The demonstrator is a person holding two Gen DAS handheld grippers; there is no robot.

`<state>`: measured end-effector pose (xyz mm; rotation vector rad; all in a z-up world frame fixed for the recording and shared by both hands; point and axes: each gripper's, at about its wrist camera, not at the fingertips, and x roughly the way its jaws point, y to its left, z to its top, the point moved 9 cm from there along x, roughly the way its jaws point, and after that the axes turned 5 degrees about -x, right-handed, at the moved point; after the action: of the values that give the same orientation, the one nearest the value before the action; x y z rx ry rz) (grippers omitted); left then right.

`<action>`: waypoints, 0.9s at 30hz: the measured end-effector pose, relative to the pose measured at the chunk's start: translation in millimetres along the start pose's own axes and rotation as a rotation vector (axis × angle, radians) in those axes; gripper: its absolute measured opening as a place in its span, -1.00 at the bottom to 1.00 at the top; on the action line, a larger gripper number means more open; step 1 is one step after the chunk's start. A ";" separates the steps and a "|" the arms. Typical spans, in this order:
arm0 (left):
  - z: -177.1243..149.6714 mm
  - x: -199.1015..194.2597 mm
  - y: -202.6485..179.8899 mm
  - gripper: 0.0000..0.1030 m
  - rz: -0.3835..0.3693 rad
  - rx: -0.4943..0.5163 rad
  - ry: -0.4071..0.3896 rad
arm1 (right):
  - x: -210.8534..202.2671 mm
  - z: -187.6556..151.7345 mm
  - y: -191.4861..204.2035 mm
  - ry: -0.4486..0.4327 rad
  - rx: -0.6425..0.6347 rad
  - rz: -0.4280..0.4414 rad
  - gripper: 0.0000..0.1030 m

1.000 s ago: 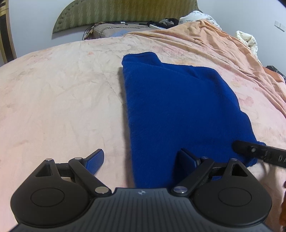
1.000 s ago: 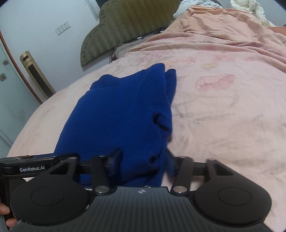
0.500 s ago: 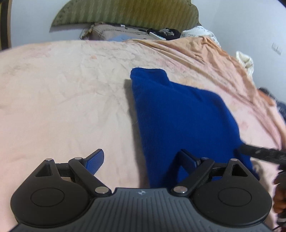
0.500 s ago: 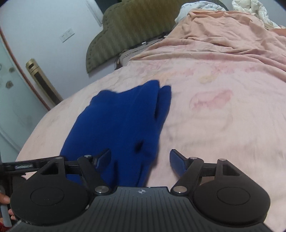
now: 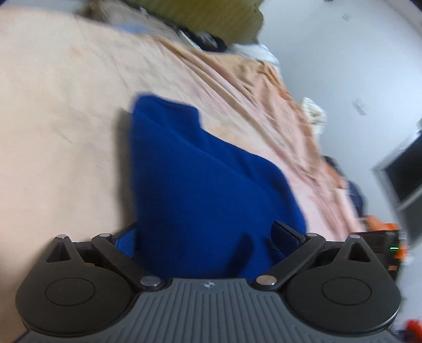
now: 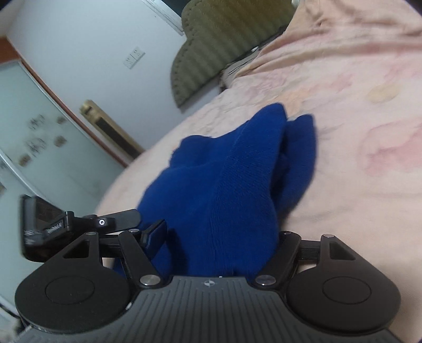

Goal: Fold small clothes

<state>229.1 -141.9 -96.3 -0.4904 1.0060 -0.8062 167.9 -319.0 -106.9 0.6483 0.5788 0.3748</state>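
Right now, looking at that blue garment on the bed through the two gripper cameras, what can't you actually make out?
- Near edge of the blue garment: in both wrist views the gripper bodies cover it.
- Right gripper: its right finger is buried in cloth, so any pinch is unclear; the jaws are closing.
- Left gripper: jaws opening, cloth between them; contact unclear.
- Things by the headboard: left view, motion blur.
- Garment type: folded, no telling details.

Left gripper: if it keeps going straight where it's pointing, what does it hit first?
The blue garment. The left gripper has its jaws opening with the cloth's near edge already between them, so it meets more of that fabric, then likely the peach bedspread beneath; depth is blurred.
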 end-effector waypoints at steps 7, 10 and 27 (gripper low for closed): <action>-4.2 12.3 0.5 -0.33 0.001 0.001 0.000 | 10.9 1.1 -2.5 0.033 0.053 -0.018 -0.40; -2.2 1.4 -4.8 -0.43 0.028 0.023 -0.042 | 10.6 2.4 11.9 0.020 0.028 -0.041 -0.45; 24.9 -100.7 21.1 -0.35 0.214 0.032 -0.146 | 62.4 28.3 99.1 0.104 0.003 0.068 -0.40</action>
<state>229.3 -49.8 -44.2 -0.4007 0.8918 -0.5856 219.2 -227.7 -47.4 0.6548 0.6572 0.4734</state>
